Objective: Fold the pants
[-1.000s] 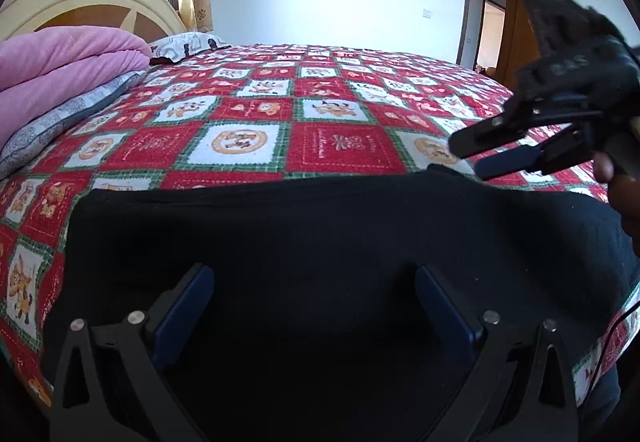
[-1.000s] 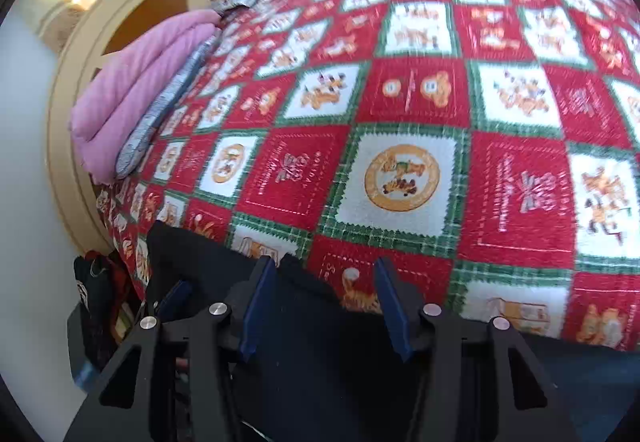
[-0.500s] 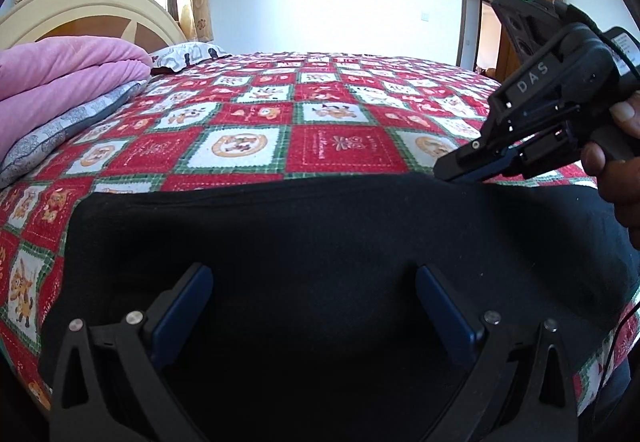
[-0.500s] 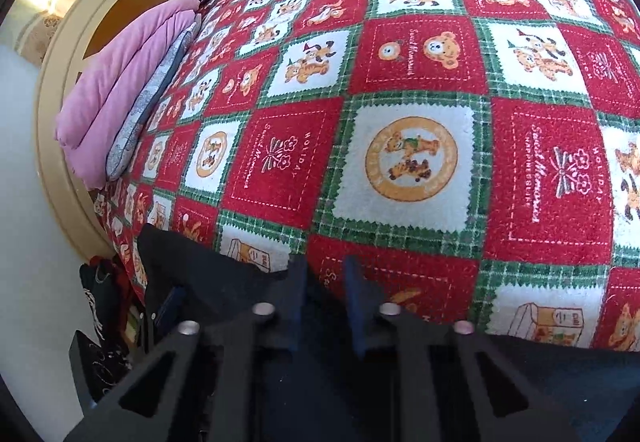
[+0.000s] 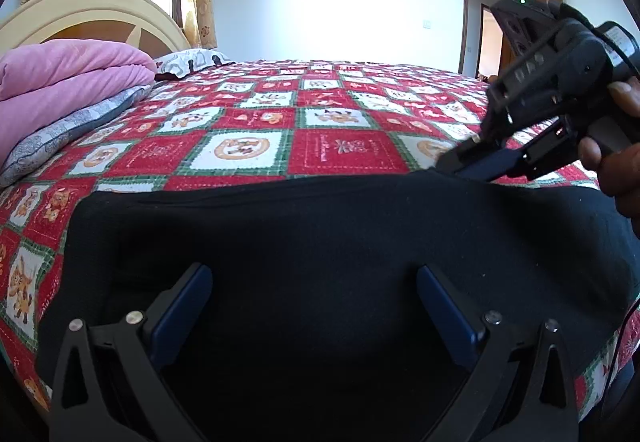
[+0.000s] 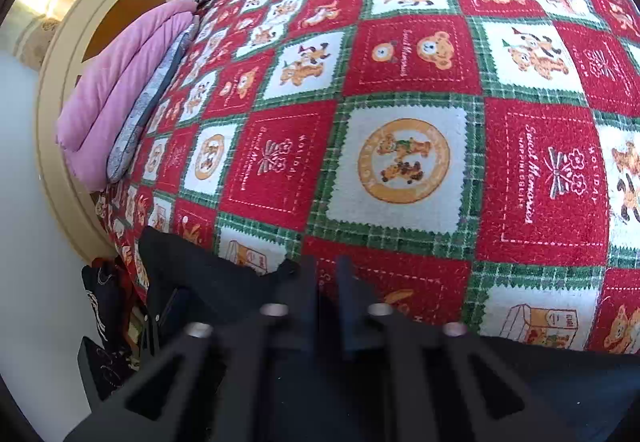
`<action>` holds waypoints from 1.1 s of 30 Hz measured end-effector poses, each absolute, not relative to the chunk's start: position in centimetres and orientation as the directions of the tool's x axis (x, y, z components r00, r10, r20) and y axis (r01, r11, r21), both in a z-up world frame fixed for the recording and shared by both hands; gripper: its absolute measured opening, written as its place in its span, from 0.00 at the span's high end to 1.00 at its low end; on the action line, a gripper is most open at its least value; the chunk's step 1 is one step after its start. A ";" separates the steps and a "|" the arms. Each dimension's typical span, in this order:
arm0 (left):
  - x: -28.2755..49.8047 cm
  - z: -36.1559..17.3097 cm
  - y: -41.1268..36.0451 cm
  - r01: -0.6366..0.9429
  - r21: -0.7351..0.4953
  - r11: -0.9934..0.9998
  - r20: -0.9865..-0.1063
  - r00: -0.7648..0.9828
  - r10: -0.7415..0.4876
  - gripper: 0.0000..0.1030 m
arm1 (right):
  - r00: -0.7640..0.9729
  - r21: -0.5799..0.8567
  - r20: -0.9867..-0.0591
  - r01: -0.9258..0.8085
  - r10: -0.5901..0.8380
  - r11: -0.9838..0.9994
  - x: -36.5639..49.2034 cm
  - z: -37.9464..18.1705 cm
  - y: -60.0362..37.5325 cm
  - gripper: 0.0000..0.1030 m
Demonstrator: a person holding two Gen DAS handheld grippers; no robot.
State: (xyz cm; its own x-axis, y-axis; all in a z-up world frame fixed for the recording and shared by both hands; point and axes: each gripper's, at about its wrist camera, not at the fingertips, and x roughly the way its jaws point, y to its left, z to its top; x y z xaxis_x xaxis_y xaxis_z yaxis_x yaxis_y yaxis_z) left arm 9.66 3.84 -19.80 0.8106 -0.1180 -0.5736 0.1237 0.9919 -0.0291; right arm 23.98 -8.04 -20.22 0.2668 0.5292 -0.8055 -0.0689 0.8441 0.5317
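My left gripper (image 5: 312, 302) hangs over the black pants (image 5: 340, 242), jaws wide, empty. My right gripper (image 6: 326, 274), at the pants' far edge, jaws narrow and opening, fabric between them.

The right gripper (image 6: 327, 274) is seen at the lower middle, its jaws nearly together with only a thin gap, and opening. Its tips are set at the far edge of the black pants (image 6: 224, 282), a small peak of whose cloth is raised just left of them; whether cloth is pinched between the jaws cannot be told. The pants are spread across the near edge of the bed, over a bedspread (image 6: 404, 158) of red and white squares with bears and green plaid borders. A folded pink blanket (image 6: 116, 82) is laid on a grey pillow (image 6: 138, 122) at the left, against a cream headboard (image 6: 64, 62). Dark items (image 6: 104, 306) are seen low beside the bed.
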 end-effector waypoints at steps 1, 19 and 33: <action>9.7 -19.8 3.9 0.124 -0.030 0.992 -0.572 0.812 -0.118 0.00 | 0.265 0.552 -0.794 -0.063 0.547 0.831 24.0 -20.2 -8.1 0.70; 9.3 -20.0 3.9 0.123 -0.029 0.992 -0.555 0.823 -0.118 0.00 | 0.261 0.604 -0.757 -0.069 0.599 0.794 24.6 -19.9 -6.2 0.96; 9.1 -20.0 3.8 0.117 -0.016 0.993 -0.543 0.833 -0.107 0.00 | 0.370 0.531 -0.773 -0.069 0.516 0.845 25.9 -20.9 -6.4 0.96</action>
